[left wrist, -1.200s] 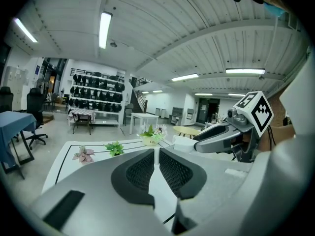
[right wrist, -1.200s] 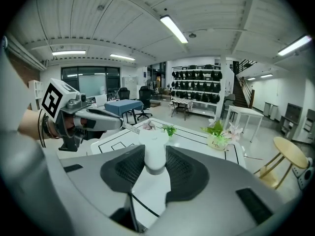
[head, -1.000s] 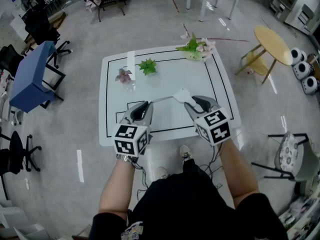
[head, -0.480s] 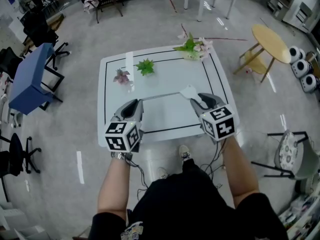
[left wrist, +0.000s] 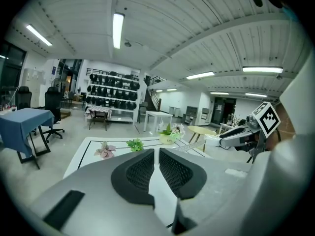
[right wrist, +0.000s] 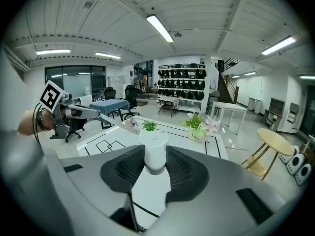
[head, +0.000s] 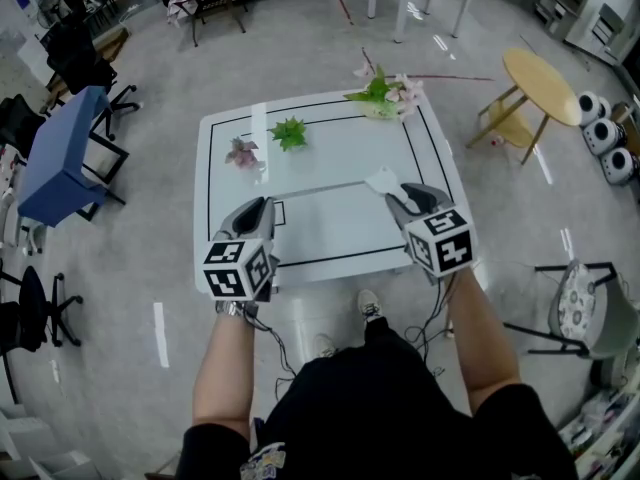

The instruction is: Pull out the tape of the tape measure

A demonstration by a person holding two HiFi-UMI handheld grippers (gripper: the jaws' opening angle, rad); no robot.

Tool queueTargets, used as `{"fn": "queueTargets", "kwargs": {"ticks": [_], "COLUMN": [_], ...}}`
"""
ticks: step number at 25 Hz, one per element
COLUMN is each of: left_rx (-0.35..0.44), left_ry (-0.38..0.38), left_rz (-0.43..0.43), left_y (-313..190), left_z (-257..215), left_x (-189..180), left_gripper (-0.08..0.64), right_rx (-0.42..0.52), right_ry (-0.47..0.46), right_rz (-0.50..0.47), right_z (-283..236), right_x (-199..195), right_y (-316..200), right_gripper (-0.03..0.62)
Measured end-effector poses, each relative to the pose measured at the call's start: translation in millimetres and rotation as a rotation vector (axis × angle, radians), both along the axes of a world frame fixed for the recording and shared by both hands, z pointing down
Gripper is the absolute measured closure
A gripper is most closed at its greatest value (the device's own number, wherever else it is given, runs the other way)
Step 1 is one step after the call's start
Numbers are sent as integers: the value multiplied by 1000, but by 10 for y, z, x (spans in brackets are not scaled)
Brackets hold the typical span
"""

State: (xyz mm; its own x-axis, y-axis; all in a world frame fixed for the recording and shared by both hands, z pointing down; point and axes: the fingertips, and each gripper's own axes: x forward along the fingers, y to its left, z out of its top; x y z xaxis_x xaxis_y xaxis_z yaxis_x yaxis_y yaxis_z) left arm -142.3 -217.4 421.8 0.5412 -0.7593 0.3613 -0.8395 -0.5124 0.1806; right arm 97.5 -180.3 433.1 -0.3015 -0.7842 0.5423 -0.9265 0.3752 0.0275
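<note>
While clamping the tape measure case (head: 381,180) in the right gripper (head: 400,196), closed part-way on the white body, and pinching the free end of the tape (head: 320,189) in the left gripper (head: 262,204), nearly shut on the thin blade, draw the two apart along one straight line.

Read the step as mid-pull. Find the tape stretched in the air between the two grippers, above the white table (head: 330,243), with the case at the right and the end at the left.

Check the right gripper view first. See the case (right wrist: 154,151) upright between the pads of the right gripper (right wrist: 154,168), seated well in. Hold that squeeze firm, since a slipping case would probably twist and bend the blade.

Check the left gripper view next. See the pads of the left gripper (left wrist: 156,156) all but together, and the tape (left wrist: 194,144) leaving toward the case. Avoid rolling this wrist, so as to spare the blade a kink at the pinch.

Pull level and outward, with both ends at about the same height. Take the blade straight out of the case mouth rather than at an angle, to lessen drag and the likely snap-back.

Stay above the table, well short of the green plant (head: 291,132), the pink plant (head: 243,152) and the flower pot (head: 385,93) at the far edge.

Go slowly near full reach and expect spring pull to rise.
</note>
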Motion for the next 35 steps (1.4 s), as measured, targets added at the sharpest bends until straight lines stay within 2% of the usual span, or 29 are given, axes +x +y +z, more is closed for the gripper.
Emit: {"fn": "queueTargets", "kwargs": {"ticks": [13,18,35], "left_rx": [-17,-24,-49], "left_ry": [-20,-41,-45], "left_rz": [-74,-142,-125], "left_y": [-86,-136,-204], "left_z": [75,137,287], "left_x": [-157,-280,-92], "left_gripper": [526,526,526], "right_rx": [-8,-8,-44], "right_ry": [-9,10,5], "right_rz": [24,48,40], "right_z": [57,102,264], "right_x": [183,303,384], "right_y": [-15,-41,-116], "right_gripper": [462,462,462]}}
